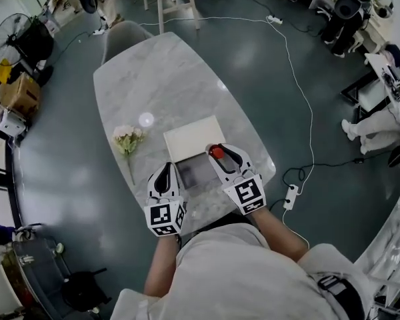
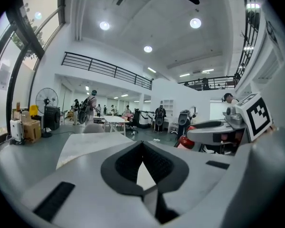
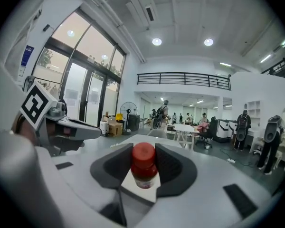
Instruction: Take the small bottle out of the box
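- The right gripper (image 1: 224, 156) has its jaws closed onto the small bottle (image 3: 143, 167), with the dark ribbed pads pressing its sides. The bottle has a clear rounded body, a glossy red cap and a pale label.
- The left gripper (image 2: 142, 145) carries nothing, and its pads meet at the tips.
- Judged from the head view, the bottle hangs above the right edge of the box (image 1: 195, 173), so the lift-out looks essentially done. What remains is setting it down somewhere.
- The box is shallow and rectangular with a grey inside. The white slab (image 1: 193, 136) behind it is probably its opened lid, though the view is too small to be sure.
- Beyond lie pale flowers (image 1: 128, 139) on the smooth, veined marble table (image 1: 160, 72).
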